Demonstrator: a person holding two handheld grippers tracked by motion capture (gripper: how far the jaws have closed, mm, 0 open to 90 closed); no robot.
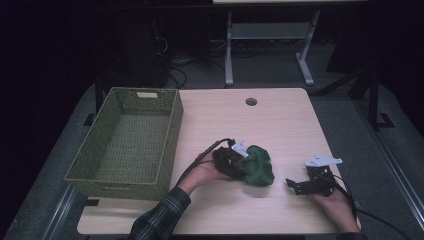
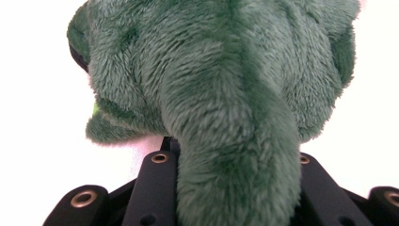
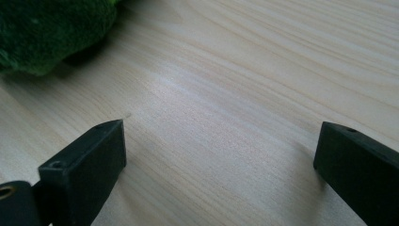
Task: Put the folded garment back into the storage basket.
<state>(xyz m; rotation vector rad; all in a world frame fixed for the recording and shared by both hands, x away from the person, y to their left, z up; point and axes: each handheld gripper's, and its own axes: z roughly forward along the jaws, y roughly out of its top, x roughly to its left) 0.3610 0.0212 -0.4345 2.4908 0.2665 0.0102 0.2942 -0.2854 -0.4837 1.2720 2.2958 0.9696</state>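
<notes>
Green plush toy (image 2: 221, 94): clamped in left gripper (image 1: 231, 159); right gripper (image 1: 306, 184): jaws wide, holding nothing, on table (image 1: 240, 125); basket (image 1: 130, 142) at left.

- The high view is dim; its upper part and corners sink into black.
- In the left gripper view the counter (image 2: 28, 94) glares blown-out white.
- The right gripper view is evenly lit, with soft shadows under the dark tool tips.

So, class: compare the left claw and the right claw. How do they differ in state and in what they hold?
The left claw is closed on the green plush toy, its jaws pressing a plush limb; the right claw holds nothing. The left claw's jaws stand close together, while the right claw's gape wide over the bare table. Both are black, hand-held and low over the table.
</notes>
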